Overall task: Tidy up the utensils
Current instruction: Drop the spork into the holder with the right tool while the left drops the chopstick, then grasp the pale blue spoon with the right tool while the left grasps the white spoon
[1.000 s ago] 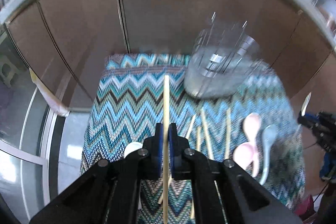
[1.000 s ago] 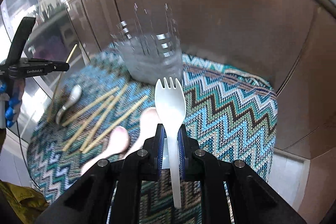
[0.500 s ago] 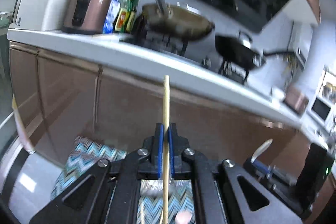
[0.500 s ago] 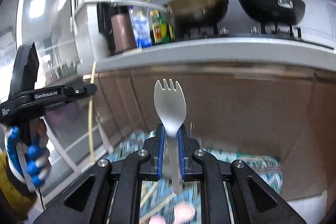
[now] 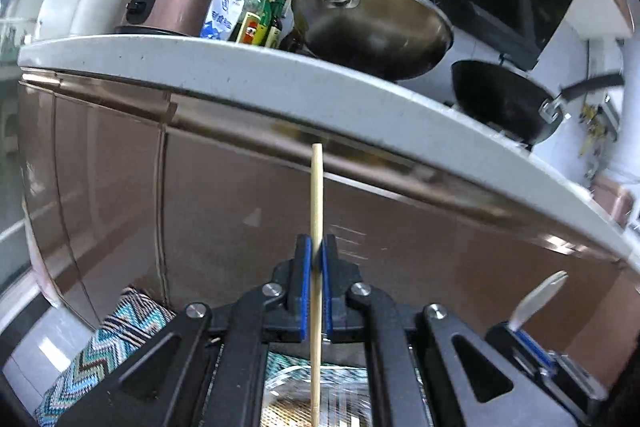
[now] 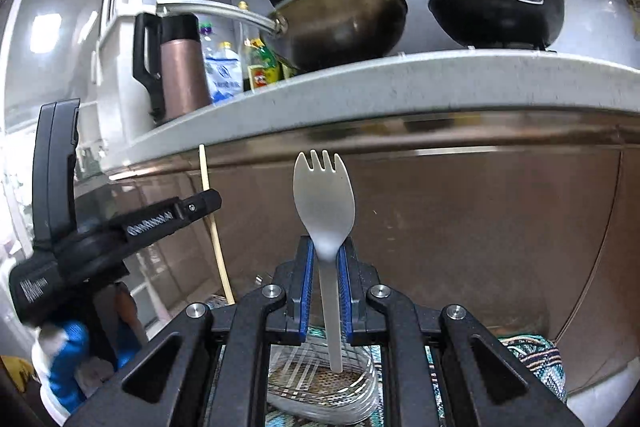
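Both grippers have tilted up from facing the zigzag cloth (image 5: 120, 331) to holding utensils upright. Left gripper (image 5: 315, 263) clamps a chopstick (image 5: 316, 195) mid-shaft, vertical, lower end over the clear glass holder (image 6: 320, 383), likely so it drops in end-first. Right gripper (image 6: 325, 267) pinches the white spork (image 6: 323, 195) at its neck, tines up, handle tip hanging inside the holder's mouth, probably ready for release. Holder sits on the cloth below the kitchen bench (image 6: 400, 83).
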Tool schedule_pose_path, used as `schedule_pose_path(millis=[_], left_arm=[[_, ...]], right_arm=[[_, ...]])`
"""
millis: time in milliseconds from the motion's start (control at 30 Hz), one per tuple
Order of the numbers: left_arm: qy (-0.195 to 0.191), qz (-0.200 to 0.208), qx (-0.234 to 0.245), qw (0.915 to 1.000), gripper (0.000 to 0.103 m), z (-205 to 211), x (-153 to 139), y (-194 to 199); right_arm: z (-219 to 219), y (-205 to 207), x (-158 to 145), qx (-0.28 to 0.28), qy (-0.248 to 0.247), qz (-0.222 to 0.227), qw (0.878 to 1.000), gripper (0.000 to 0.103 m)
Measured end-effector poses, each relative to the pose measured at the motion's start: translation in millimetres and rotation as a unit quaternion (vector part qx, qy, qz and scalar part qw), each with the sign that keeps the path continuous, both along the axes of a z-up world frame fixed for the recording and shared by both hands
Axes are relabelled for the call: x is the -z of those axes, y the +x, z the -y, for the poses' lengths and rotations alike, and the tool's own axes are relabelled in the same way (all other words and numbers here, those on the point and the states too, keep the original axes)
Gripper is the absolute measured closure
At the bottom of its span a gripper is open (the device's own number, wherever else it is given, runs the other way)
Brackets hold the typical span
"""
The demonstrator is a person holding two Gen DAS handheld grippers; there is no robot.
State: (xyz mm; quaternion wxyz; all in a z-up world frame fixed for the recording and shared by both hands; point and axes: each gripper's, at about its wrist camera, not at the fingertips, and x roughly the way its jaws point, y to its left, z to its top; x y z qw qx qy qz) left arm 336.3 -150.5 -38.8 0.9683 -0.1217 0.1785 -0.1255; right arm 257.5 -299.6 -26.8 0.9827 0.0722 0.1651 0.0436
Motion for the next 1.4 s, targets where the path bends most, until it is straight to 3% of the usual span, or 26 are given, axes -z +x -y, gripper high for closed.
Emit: schedule_pose_path(millis=[333, 400, 467, 533, 700, 933, 1067, 1167, 1300, 1400], left_arm=[[0.03, 0.04, -0.044, 0.9978, 0.095, 5.4, 39.7, -6.5], [0.035, 0.045, -0.048, 0.9972, 0.086, 2.9, 38.7, -16.0], [0.032, 0.048, -0.054, 0.9969, 0.067, -4.6, 35.0, -26.1], [0.033, 0.055, -0.056, 0.9964, 0.066, -12.3, 28.6, -38.9], [0.04, 0.076, -0.055, 0.9947, 0.06, -40.7, -7.3, -80.5], [0.051, 0.107, -0.089, 0.989, 0.048, -115.3, -79.6, -153.8], [0.078, 0.07, -0.092, 0.9903, 0.048, -151.4, -103.7, -182.2], [0.105, 0.019, -0.056, 0.9927, 0.048, -162.1, -108.1, -193.5], [0.111, -0.06, 0.007, 0.9919, 0.048, -169.2, -89.4, -199.0], [0.143, -0.107, 0.032, 0.9834, 0.048, -163.5, -65.5, -200.1]], right_arm=[[-7.9, 13.1, 54.8, 0.028, -0.01, -0.035, 0.999, 0.09], [-8.3, 8.8, 59.3, 0.029, -0.007, -0.039, 0.999, 0.088], [-7.6, 3.1, 61.2, 0.03, -0.002, -0.042, 0.999, 0.076], [-7.2, -3.1, 59.0, 0.033, 0.002, -0.042, 0.999, 0.065], [-6.8, -30.7, 46.0, 0.032, -0.001, -0.041, 0.999, 0.064], [10.0, -110.2, -5.5, 0.035, 0.013, -0.01, 0.999, 0.064], [19.0, -163.2, -40.2, 0.038, 0.019, 0.001, 0.999, 0.064], [15.4, -191.1, -59.2, 0.024, 0.013, -0.016, 0.999, 0.064], [13.3, -215.9, -59.7, 0.001, 0.019, -0.059, 0.998, 0.064], [16.8, -222.9, -48.6, -0.008, 0.03, -0.092, 0.995, 0.066]])
